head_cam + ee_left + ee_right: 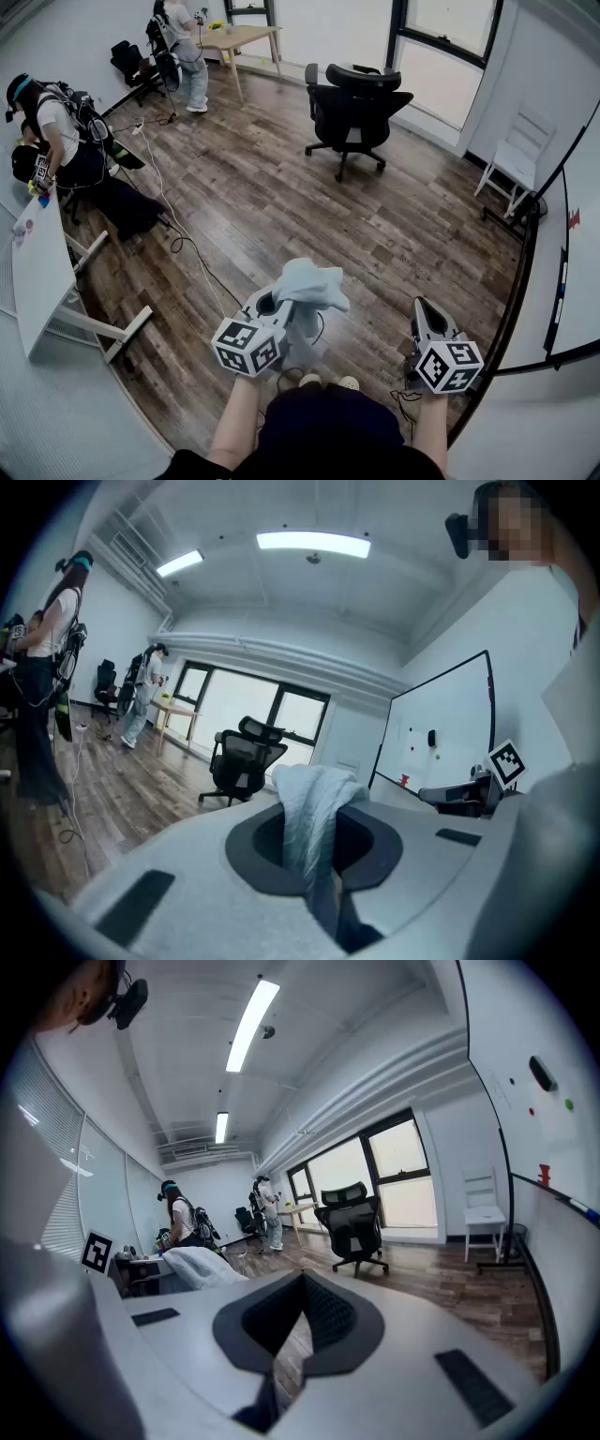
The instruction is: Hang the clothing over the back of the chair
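Note:
A light blue piece of clothing (311,284) is bunched in my left gripper (274,302), which is shut on it low in the middle of the head view. In the left gripper view the cloth (312,817) sticks up from between the jaws. The black office chair (357,106) stands far ahead across the wooden floor, its back towards the window; it also shows as the chair (242,759) and the chair (354,1226). My right gripper (421,307) is held beside the left one, shut with nothing between its jaws (302,1281).
A white folding chair (517,155) stands by the right wall near a whiteboard stand (525,272). A white desk (37,262) is at the left with a seated person (66,131). Another person (183,47) stands by a wooden table (239,37). A cable (173,225) runs over the floor.

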### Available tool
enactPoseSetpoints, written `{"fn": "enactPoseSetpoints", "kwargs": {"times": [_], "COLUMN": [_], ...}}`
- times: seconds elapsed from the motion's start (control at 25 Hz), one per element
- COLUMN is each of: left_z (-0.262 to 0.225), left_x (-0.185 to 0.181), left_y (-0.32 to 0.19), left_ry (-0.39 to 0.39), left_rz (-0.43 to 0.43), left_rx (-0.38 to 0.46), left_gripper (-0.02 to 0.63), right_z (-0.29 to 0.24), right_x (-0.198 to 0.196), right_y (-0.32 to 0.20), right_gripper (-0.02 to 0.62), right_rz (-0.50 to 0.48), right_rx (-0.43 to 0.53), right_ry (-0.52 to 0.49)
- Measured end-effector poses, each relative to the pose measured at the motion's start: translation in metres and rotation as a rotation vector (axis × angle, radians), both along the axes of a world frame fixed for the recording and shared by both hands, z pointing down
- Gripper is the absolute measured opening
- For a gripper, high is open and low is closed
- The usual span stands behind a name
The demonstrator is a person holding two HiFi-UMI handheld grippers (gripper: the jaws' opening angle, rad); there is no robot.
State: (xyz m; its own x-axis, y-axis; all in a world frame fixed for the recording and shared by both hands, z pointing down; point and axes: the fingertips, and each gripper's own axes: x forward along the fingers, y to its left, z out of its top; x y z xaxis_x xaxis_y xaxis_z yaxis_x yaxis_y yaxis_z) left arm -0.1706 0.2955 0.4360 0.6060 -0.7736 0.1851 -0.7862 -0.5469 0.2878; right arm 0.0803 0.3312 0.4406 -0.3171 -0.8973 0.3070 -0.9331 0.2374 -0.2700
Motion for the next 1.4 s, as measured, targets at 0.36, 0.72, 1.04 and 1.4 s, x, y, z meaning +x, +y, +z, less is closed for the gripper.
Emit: {"fn": "enactPoseSetpoints", "kwargs": {"times": [0.36, 0.72, 1.04, 1.4], "left_z": [0.003, 0.011, 0.026, 0.031], "left_x": [-0.007, -0.024, -0.034, -0.044], "left_y": [0.004, 0.016, 0.027, 0.012], "left_ry": [0.006, 0.015, 0.010, 0.002], "left_rz": [-0.010, 0.000, 0.048, 0.052], "left_rx": [-0.010, -0.015, -0.024, -0.034], "left_gripper": [0.017, 0.017, 0.017, 0.017], "right_z": [0.002, 0.007, 0.026, 0.032], "right_x": [-0.007, -0.022, -0.041, -0.050], "right_y": [0.001, 0.010, 0.029, 0.023], "right_gripper": [0.000, 0.000, 0.000, 0.000], "right_rz": [-0.001, 0.030, 0.066, 0.071], "right_rx": [0.001, 0.012, 0.003, -0.015], "right_ry": [-0.008, -0.033, -0.046, -0.051]}}
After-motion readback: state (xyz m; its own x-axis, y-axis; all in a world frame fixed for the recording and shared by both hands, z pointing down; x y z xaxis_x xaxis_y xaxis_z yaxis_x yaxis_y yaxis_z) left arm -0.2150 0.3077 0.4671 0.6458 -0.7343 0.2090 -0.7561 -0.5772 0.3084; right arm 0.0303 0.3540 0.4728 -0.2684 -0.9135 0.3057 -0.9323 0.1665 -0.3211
